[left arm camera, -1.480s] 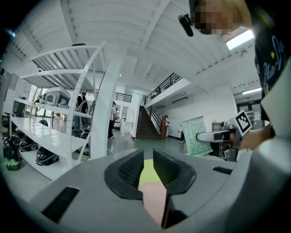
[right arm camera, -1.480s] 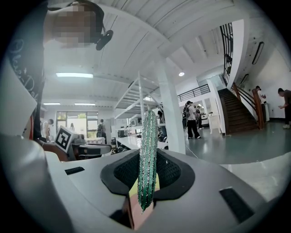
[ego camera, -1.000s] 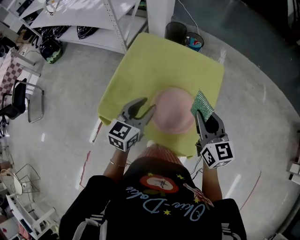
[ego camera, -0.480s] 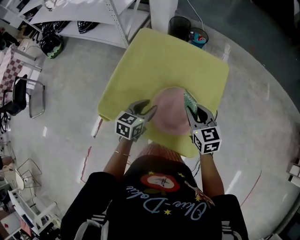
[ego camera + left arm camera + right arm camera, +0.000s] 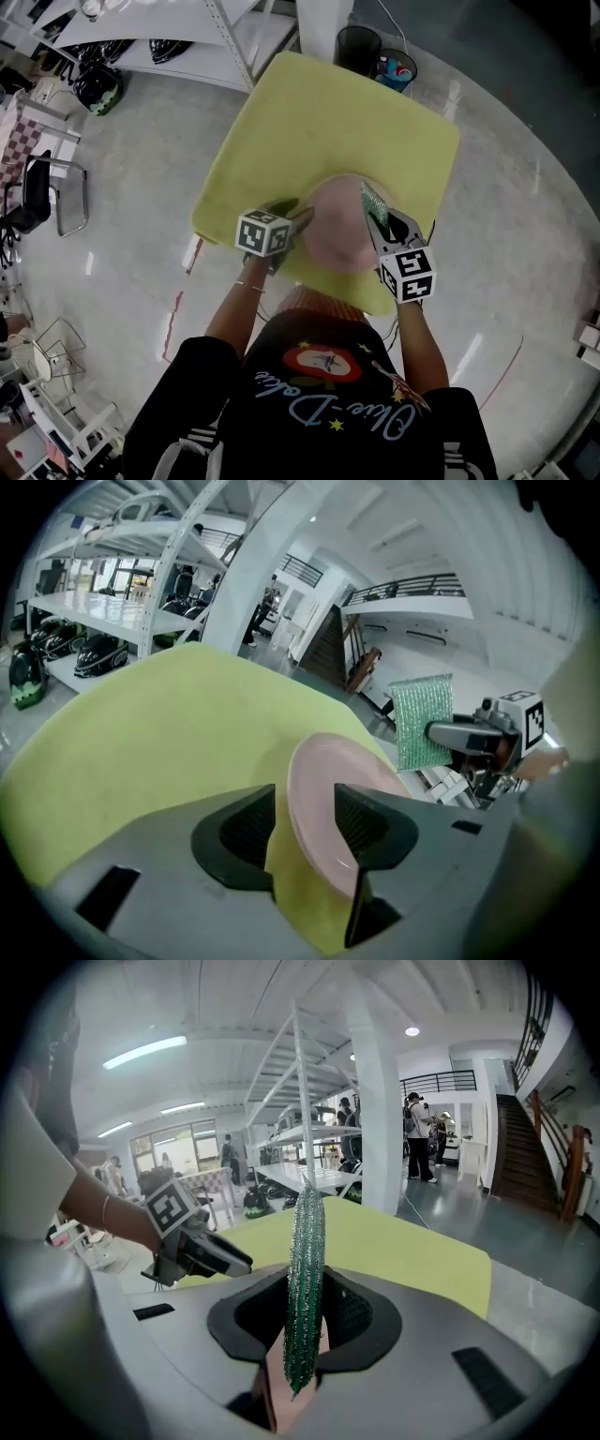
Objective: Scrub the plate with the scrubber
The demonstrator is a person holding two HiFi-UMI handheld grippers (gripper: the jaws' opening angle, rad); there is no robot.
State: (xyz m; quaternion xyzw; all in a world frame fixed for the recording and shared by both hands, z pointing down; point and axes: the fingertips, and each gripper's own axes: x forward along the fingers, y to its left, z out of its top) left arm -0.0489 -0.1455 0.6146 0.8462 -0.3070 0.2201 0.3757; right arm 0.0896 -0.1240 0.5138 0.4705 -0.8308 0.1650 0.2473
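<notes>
Here the pink plate (image 5: 337, 232) lies flat on the yellow cloth (image 5: 328, 122), toward its 6 o'clock edge, nearest the person. The left gripper (image 5: 305, 801) comes in at the plate's 9 o'clock side. Its jaws have just been opening and now stand wide apart, with the plate's rim between them. There is a clear gap on one side of the rim, and the pads do not squeeze it. The right gripper (image 5: 305, 1314) is at the plate's 3 o'clock side, its jaws closed tight on the lower end of the green mesh scrubber (image 5: 306, 1260). The scrubber stands upright and edge-on above the jaws. From the head view it hangs over the plate's rim at about 2 o'clock, but whether it touches the plate cannot be told. Both grippers tilt downward toward the cloth. Beyond the cloth's 12 o'clock corner a black bin (image 5: 361, 47) stands on the grey floor, and white shelving (image 5: 187, 47) fills the 10 o'clock corner.
</notes>
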